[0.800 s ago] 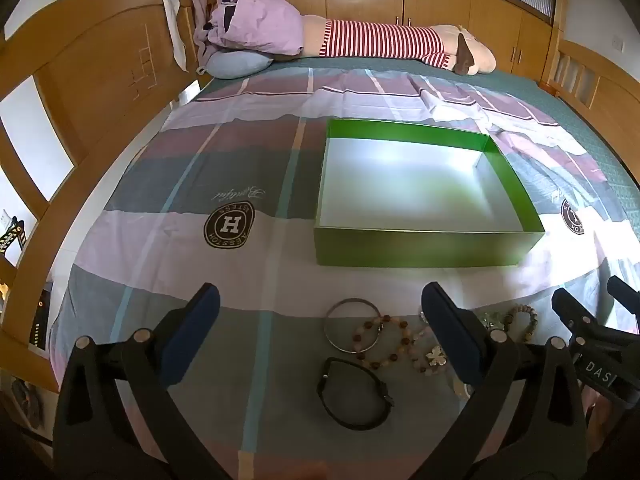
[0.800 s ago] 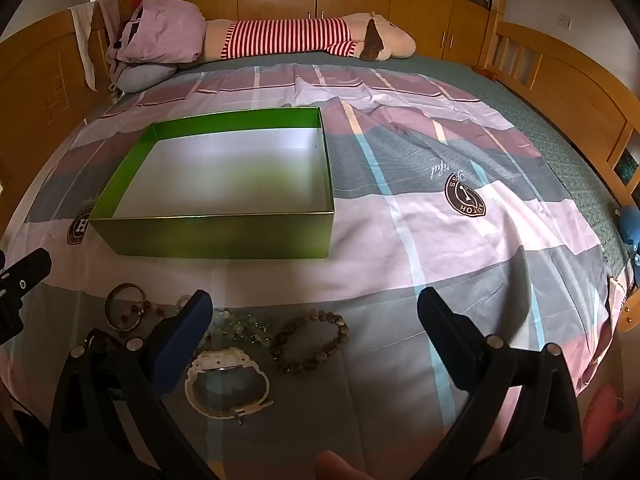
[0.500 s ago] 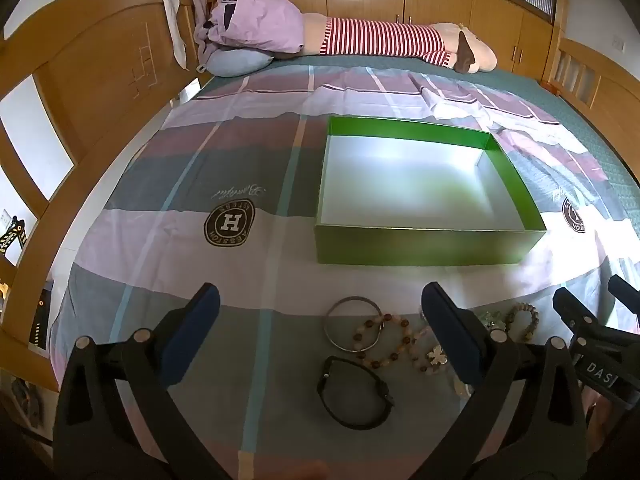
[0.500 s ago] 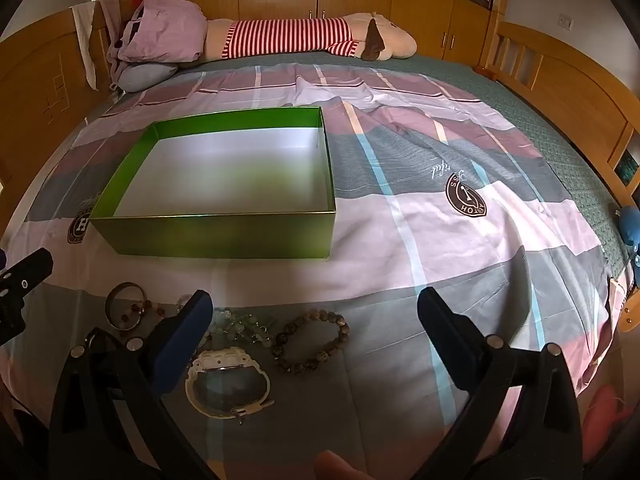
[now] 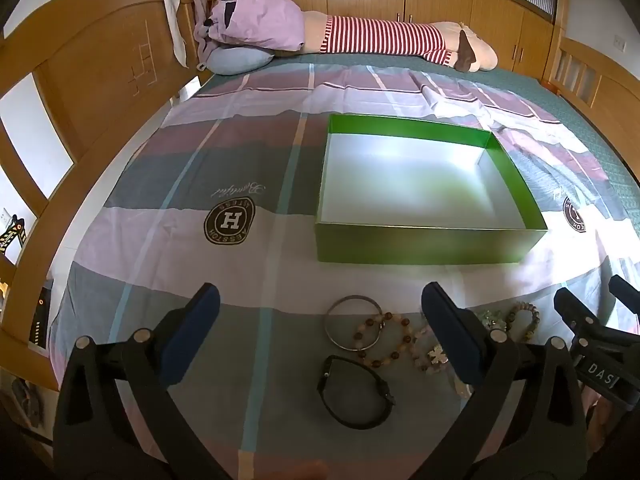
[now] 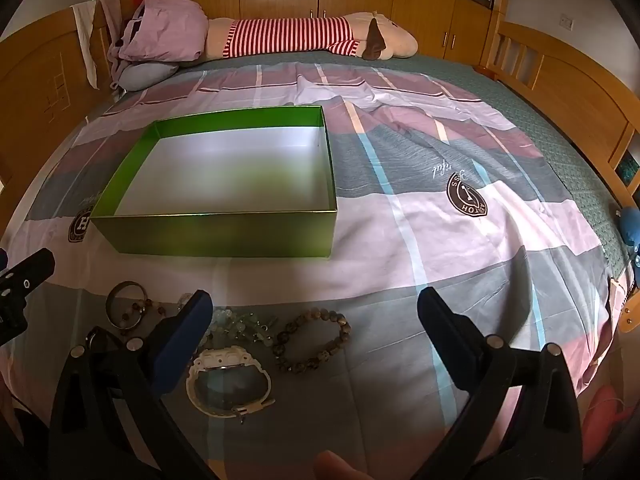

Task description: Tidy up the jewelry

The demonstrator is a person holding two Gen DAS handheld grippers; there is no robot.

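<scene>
Nothing has shifted in the last moment: both the left hand-held gripper [image 5: 320, 328] and right hand-held gripper [image 6: 314, 326] still hover released over the bracelets and watches, such as the black strap watch [image 5: 354, 392], lying on the bed just in front of the empty green cardboard box [image 5: 424, 246], so sorting has yet to begin.

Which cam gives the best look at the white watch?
Right wrist: the white watch lies whole and unobstructed beside that gripper's left finger. In the left wrist view it is hidden behind the gripper's right finger; at most a sliver shows.
</scene>
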